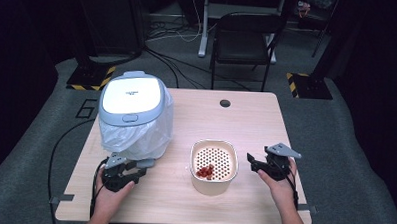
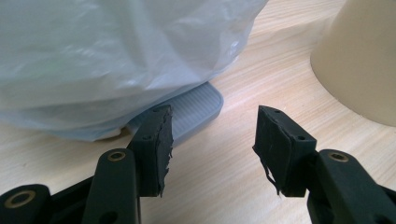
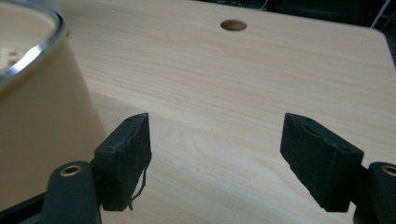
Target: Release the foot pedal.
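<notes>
A pedal bin (image 1: 132, 97) with a white lid and a pale plastic liner (image 2: 116, 56) stands at the table's left. Its grey pedal (image 2: 196, 109) lies flat on the wood just past my left gripper (image 2: 212, 135), which is open with nothing between the pads. In the high view that gripper (image 1: 139, 172) points right, close under the bin. A cream container (image 1: 213, 180) with a perforated insert holds some red pieces (image 1: 205, 171). My right gripper (image 1: 252, 164) sits to its right, low over the table. Its jaws (image 3: 217, 149) stand open and empty beside the container's wall (image 3: 42, 116).
The wooden table (image 1: 226, 128) has a round cable hole (image 1: 225, 103) near its far edge. A black chair (image 1: 244, 38) stands behind the table. Cables run across the dark floor.
</notes>
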A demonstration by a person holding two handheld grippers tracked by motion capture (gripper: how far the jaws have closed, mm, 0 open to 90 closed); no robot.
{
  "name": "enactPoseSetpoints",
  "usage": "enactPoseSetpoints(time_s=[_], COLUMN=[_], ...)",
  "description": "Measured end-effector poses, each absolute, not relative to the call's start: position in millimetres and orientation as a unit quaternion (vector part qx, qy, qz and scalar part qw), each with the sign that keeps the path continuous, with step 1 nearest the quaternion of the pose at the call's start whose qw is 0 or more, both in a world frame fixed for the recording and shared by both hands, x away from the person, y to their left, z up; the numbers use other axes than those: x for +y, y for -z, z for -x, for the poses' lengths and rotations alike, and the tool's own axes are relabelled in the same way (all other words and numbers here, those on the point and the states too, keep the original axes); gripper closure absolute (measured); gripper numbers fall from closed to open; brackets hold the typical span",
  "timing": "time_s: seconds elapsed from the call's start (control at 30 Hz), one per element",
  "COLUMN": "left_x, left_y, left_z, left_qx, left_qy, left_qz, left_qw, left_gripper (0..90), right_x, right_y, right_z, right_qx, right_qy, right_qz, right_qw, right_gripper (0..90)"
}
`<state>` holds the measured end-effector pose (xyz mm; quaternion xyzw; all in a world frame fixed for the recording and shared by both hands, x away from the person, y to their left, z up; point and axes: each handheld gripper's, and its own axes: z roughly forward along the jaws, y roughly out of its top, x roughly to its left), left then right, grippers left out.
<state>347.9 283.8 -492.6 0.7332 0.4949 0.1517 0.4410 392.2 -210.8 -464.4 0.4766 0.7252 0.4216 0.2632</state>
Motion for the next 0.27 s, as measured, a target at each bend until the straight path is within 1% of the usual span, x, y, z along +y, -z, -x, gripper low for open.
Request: enactPoseSetpoints(time_s=[0.07,0.1,0.2,0.27], left_x=[289.5,295.3,305.9,315.7], left_y=[493.2,493.2,494.6,494.8], left_z=[-345.4,-345.1,-338.9,-335.6], left_qx=[0.494,0.479,0.493,0.502], left_qy=[-0.158,-0.164,-0.161,-0.179], left_qz=[-0.734,-0.745,-0.731,-0.719], left_qw=[0.439,0.434,0.443,0.446], left_gripper=[44.7,44.5,41.7,40.6], right_x=[-211.7,-212.5,-215.8,-218.3], right_y=[474.1,478.1,487.0,492.6], right_z=[-393.9,-395.1,-397.9,-399.2], right_qx=[0.731,0.734,0.729,0.729], right_qy=[-0.413,-0.408,-0.408,-0.399], right_qz=[-0.480,-0.480,-0.487,-0.492], right_qw=[0.255,0.254,0.254,0.259], right_gripper=[24.1,24.1,24.1,24.1])
